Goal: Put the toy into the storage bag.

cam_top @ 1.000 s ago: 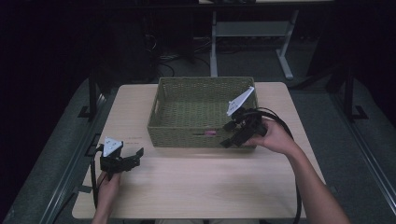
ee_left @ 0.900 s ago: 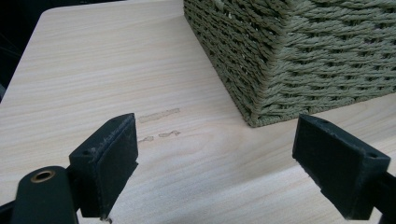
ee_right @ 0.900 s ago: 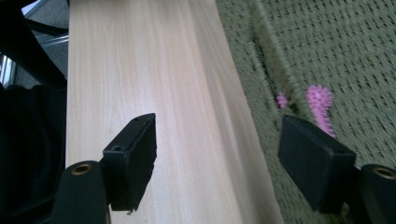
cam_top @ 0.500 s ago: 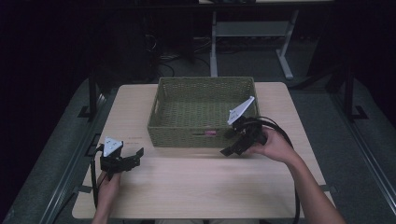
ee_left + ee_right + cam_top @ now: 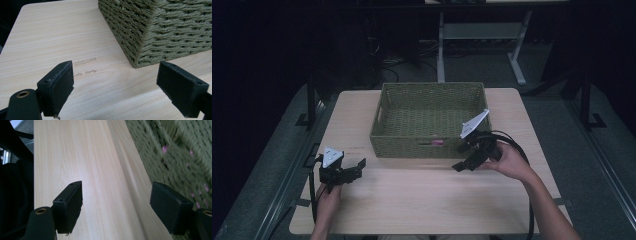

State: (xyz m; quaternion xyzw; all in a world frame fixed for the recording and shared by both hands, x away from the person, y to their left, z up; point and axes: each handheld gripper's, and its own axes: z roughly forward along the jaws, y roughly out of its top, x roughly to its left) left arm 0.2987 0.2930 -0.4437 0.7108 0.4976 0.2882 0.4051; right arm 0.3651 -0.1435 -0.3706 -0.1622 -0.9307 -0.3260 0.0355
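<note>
The right gripper [image 5: 460, 165] is open wide and holds nothing. It sits low over the table [image 5: 422, 200], just beside the front wall of the green basket [image 5: 432, 145], near the basket's front right corner. Something small and pink [image 5: 438, 143] shows through the weave there, a little to the left of this gripper. The basket's long side runs across the table, from left to right. The left gripper [image 5: 354, 169] is open wide too, and empty. It rests near the table's left edge, pointing at the basket's front left corner. The front half of the table is bare wood, so both hands have room.
</note>
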